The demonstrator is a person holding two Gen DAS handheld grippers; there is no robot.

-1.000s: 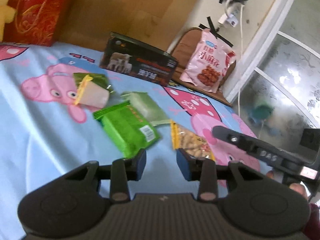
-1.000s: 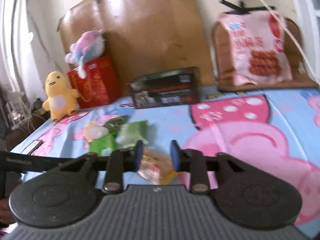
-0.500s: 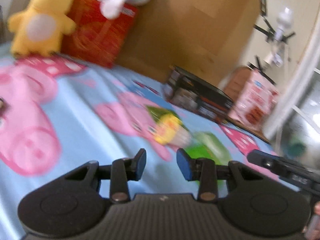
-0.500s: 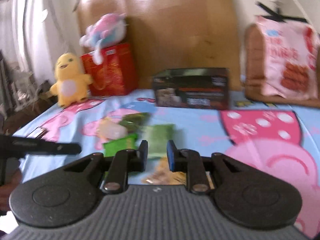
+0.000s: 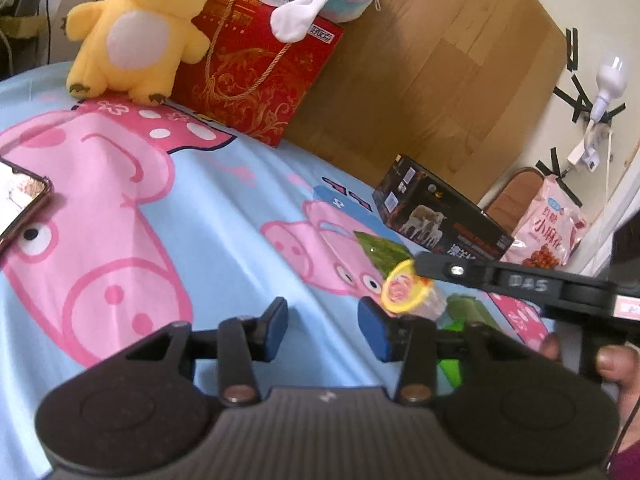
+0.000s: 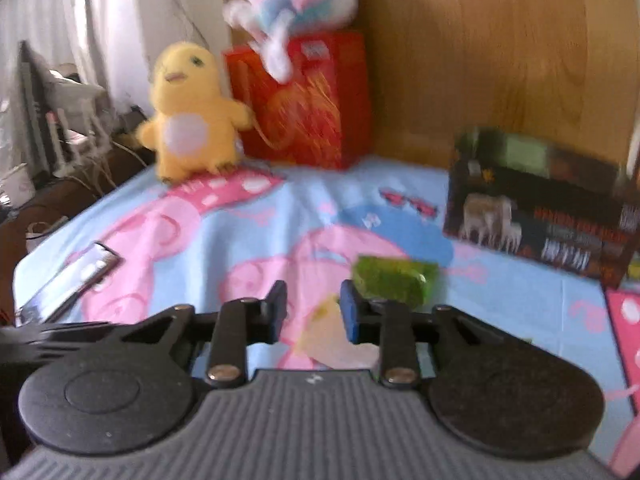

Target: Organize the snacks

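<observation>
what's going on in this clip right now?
A person is holding a two-finger gripper in each hand over a cartoon-print bedsheet with snack packets on it. Neither holds anything: the left gripper hangs open over bare sheet, having just opened a little. The right gripper is open above a pale packet, next to a green packet. No packet is gripped at this moment.

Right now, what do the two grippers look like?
Both are black plastic. Left gripper: ribbed grey base, two round discs, metal pivot pins, blue pads on black fingers. Right gripper is built the same; from the left view, its side arm carries white "DAS" lettering.
</observation>
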